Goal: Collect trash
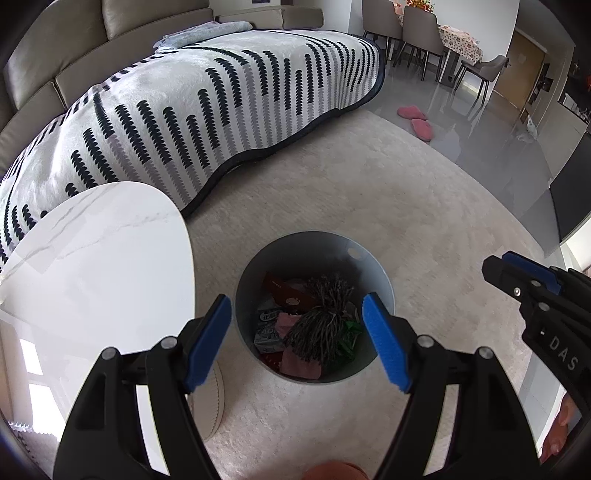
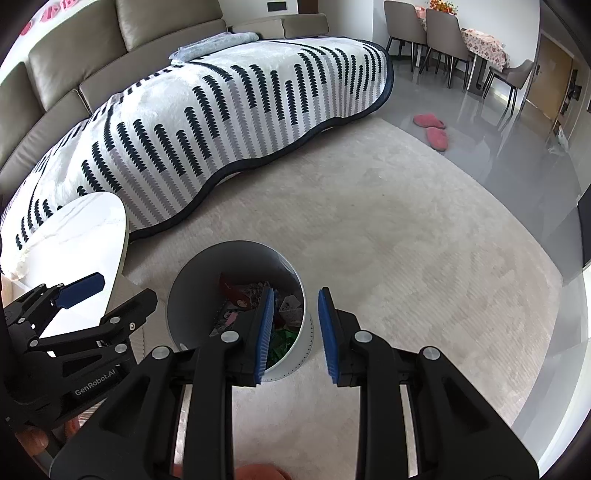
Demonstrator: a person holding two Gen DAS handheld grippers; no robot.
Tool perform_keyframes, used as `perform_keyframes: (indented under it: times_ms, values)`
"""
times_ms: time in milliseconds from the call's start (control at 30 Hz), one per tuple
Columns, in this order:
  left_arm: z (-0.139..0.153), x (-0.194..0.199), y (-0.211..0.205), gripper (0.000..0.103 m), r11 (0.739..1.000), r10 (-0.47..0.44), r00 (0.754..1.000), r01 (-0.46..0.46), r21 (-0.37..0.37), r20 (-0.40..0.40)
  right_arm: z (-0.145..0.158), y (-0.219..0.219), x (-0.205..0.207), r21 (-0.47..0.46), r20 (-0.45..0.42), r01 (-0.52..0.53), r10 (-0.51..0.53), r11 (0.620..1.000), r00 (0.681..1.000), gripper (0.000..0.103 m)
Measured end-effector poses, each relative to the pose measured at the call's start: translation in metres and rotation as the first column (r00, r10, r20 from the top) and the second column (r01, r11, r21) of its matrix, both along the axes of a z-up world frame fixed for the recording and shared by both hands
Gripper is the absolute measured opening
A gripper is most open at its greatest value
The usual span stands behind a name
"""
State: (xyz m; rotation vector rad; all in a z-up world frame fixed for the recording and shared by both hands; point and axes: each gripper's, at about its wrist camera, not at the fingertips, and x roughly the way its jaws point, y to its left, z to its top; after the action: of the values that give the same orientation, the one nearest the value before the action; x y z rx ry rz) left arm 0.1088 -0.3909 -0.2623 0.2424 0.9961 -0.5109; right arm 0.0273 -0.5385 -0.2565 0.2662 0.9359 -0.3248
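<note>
A round grey-white trash bin (image 1: pixel 314 236) stands on the pale carpet, holding a dark bunch of dried twigs (image 1: pixel 321 325), red and green wrappers, pink paper and a small carton. My left gripper (image 1: pixel 297 301) hangs right above the bin mouth, open wide, with nothing between its blue pads (image 1: pixel 384 343). In the right wrist view the bin (image 2: pixel 236 245) sits under and left of my right gripper (image 2: pixel 297 293), whose pads stand a narrow gap apart and hold nothing. Each gripper also shows in the other's view: the right gripper (image 1: pixel 504 264) at the right edge, the left gripper (image 2: pixel 127 286) at the left.
A white marble table (image 1: pixel 92 258) borders the bin on the left. Beyond it is a sofa under a patterned blanket (image 1: pixel 221 110). Pink slippers (image 1: pixel 415 120) lie on the grey floor, dining chairs (image 1: pixel 417 33) far back. A beige slipper (image 1: pixel 214 398) lies by the table.
</note>
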Motion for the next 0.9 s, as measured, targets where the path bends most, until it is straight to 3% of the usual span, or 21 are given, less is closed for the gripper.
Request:
perform_keyframes:
  times_ms: [167,567,833,900]
  values:
    - [0.007,0.006,0.032,0.074,0.999,0.043,0.999,-0.043,-0.001,0.002,0.006,0.021,0.003,-0.002,-0.002,-0.031,0.031,1.0,1.0,0.032]
    - [0.031,0.004,0.134,0.074,0.98,0.2,0.98,-0.2,0.0,0.015,0.03,0.1,0.016,-0.029,-0.009,-0.175,0.174,0.984,0.985,0.035]
    - [0.054,-0.011,0.22,0.074,0.951,0.308,0.951,-0.308,0.013,0.006,0.057,0.172,0.031,-0.023,0.01,-0.325,0.325,0.945,0.946,0.036]
    - [0.061,-0.018,0.243,0.074,0.939,0.345,0.939,-0.345,0.02,0.001,0.064,0.191,0.035,-0.018,0.013,-0.361,0.361,0.932,0.932,0.041]
